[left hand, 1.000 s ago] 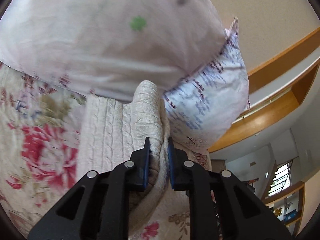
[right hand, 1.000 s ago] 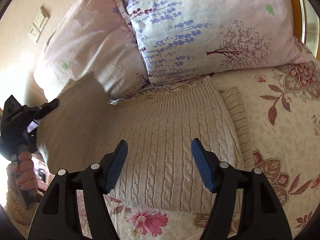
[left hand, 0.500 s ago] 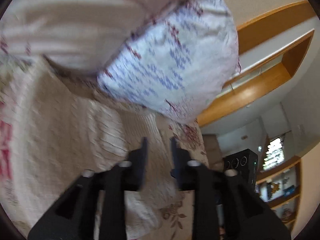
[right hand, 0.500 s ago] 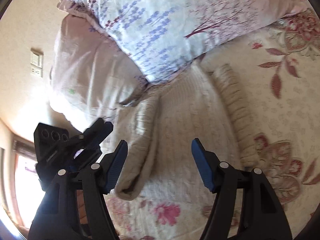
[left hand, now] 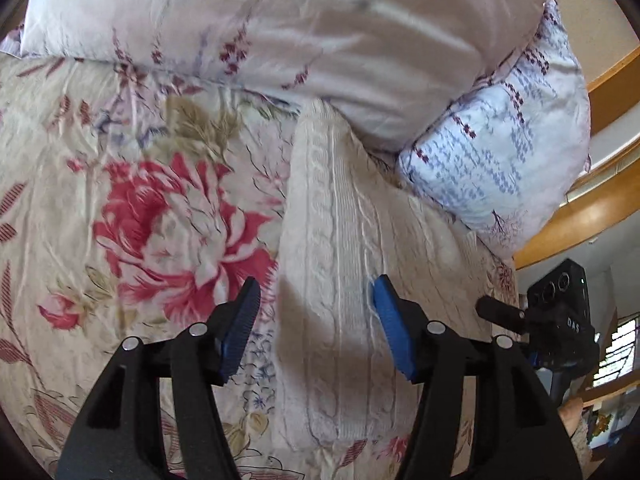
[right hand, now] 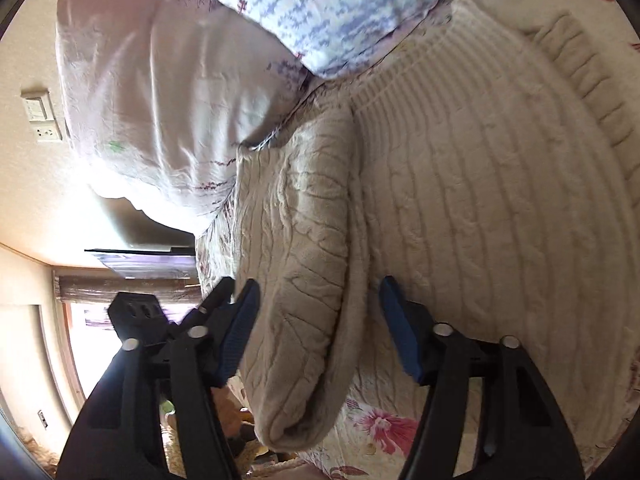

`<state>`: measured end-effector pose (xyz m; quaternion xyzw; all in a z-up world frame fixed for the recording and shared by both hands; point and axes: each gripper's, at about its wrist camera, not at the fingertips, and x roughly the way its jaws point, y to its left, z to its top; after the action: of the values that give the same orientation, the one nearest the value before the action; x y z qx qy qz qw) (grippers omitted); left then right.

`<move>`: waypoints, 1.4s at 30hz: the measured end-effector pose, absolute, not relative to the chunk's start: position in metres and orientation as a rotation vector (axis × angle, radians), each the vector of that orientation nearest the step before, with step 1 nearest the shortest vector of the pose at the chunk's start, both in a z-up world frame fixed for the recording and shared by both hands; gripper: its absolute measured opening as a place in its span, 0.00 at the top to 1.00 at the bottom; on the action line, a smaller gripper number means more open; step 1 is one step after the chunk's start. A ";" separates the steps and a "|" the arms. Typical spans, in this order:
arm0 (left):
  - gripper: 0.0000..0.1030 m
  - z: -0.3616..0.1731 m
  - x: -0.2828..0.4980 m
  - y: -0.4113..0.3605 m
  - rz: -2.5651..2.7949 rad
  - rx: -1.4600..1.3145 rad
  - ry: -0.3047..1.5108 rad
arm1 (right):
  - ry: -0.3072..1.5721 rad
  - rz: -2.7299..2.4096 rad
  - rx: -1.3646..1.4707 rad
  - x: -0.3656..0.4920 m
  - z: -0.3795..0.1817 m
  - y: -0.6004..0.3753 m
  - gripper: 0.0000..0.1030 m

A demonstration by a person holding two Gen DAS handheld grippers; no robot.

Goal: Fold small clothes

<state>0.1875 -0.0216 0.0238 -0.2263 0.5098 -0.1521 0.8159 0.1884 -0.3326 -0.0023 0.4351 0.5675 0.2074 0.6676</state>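
Note:
A cream cable-knit sweater (left hand: 340,240) lies on the floral bedspread (left hand: 140,200), its top end tucked against the pillows. My left gripper (left hand: 316,320) hovers over its left part. The jaws are opening and the blue pads touch nothing, with knit below the gap. In the right wrist view, one side of the sweater (right hand: 480,180) is folded over as a thick flap (right hand: 300,260). My right gripper (right hand: 318,312) straddles that flap. Its jaws are closing, and the pads stand clear of the cloth.
A pale pink pillow (left hand: 320,32) and a blue-printed pillow (left hand: 500,152) crowd the sweater's far end. A wooden headboard (left hand: 600,200) runs behind them. The right gripper's black housing (left hand: 560,304) sits at the sweater's right. Wall sockets (right hand: 40,116) show beyond the bed.
My left gripper has let go of the sweater's edge, opened and sunk toward the bed. The lifted side now lies folded over. My right gripper rolled, came down to the flap and narrowed slightly.

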 end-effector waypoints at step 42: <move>0.29 0.014 0.162 -0.092 -0.574 -0.379 1.112 | 1.103 0.024 0.471 0.156 0.025 -0.410 0.80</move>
<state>0.1621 -0.0924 0.0143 -0.1762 0.5173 -0.2669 0.7938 0.1560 -0.4100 0.0252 0.2216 0.5190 0.0113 0.8255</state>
